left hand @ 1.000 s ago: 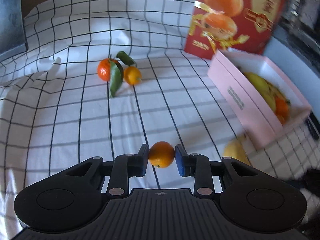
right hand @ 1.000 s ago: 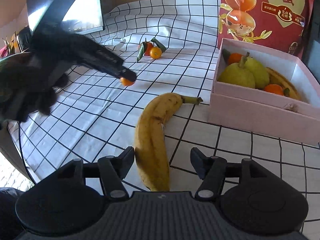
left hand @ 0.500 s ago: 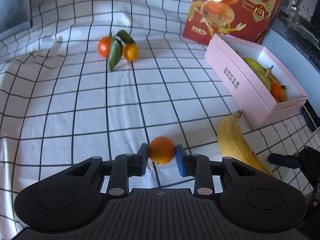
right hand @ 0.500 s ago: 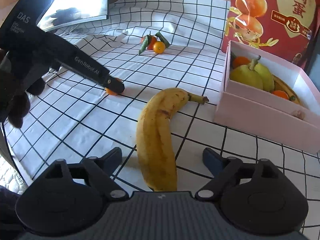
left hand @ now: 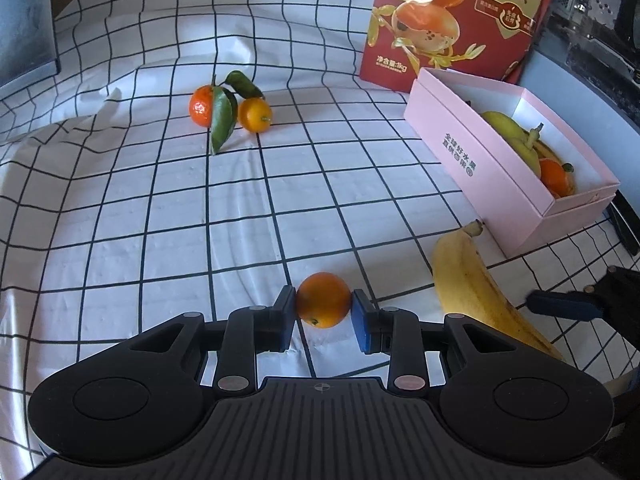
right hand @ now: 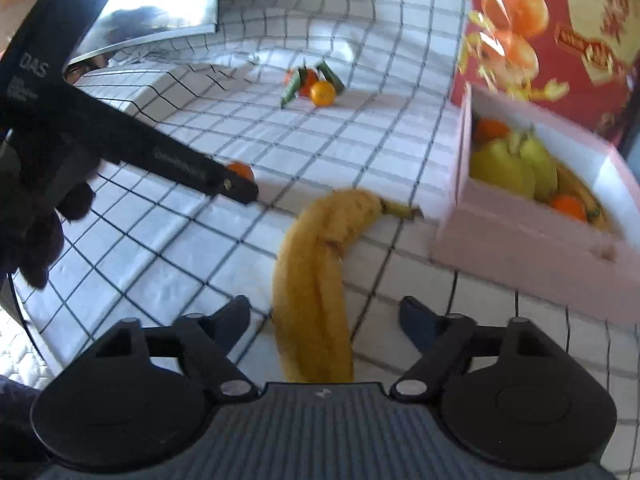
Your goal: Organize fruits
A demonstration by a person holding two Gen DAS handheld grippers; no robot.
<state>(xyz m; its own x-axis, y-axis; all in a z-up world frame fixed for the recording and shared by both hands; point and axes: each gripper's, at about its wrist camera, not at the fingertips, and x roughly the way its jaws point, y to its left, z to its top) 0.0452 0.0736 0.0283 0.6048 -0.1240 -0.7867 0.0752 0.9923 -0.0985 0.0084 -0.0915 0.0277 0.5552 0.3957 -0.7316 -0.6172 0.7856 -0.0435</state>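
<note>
Pink box [left hand: 480, 152] rim sits just beyond the banana [left hand: 472, 292] tip.

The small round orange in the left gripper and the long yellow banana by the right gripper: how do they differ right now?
The small round orange is clamped between the left gripper's blue pads; the long yellow banana lies loose on the checked cloth. The right gripper's jaws straddle the banana, have just been closing, and do not touch it. The orange is small and round, the banana long and curved. Both are outside the pink box.
</note>
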